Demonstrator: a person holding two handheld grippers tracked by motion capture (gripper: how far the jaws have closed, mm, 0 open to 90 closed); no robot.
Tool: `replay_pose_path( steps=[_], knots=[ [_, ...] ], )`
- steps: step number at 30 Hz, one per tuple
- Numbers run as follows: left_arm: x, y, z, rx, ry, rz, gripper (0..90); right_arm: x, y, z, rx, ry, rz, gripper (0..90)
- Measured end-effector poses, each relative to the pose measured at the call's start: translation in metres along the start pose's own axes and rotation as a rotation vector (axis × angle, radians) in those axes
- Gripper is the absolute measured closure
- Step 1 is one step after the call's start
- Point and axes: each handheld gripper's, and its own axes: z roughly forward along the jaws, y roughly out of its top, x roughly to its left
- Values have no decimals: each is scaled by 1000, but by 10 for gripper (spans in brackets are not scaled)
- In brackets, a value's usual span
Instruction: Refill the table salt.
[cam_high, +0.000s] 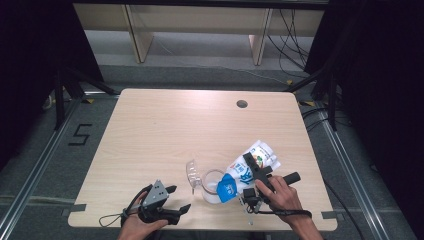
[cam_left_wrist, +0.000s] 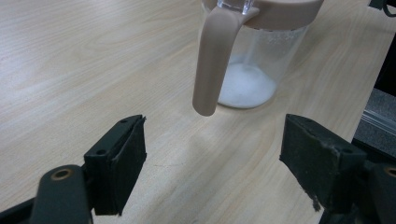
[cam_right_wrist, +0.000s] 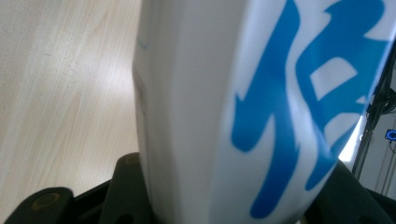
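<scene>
Fingers of your right gripper (cam_high: 248, 176) pinch the white-and-blue bag (cam_high: 250, 165), tilted mouth-down over the clear jug (cam_high: 214, 186) near the desk's (cam_high: 165, 130) front edge. Fingers (cam_left_wrist: 119, 163) of your left gripper (cam_high: 175, 200) stand spread and empty, just short of the jug's beige handle (cam_left_wrist: 212, 60). White powder (cam_left_wrist: 245, 86) covers the jug bottom. Step in hand, by judgement: pouring. Next: tip the bag further, keeping its mouth over the rim; steady the handle if the jug shifts.

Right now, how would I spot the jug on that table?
Look to the near edge of the wooden table, between the two grippers. The jug is clear, with a beige handle and white powder at its bottom. A white-and-blue bag tilts over its mouth.
</scene>
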Motion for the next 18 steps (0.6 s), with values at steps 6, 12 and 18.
replay_pose_path(
  steps=[6,12,18],
  knots=[
    [-1,0,1,-4,-1,-6,218,0,0,0,2,0,-2,549],
    [2,0,-1,21,10,23,218,0,0,0,4,1,-4,551],
    [2,0,-1,20,10,23,218,0,-1,0,2,-6,-7,555]
  ],
)
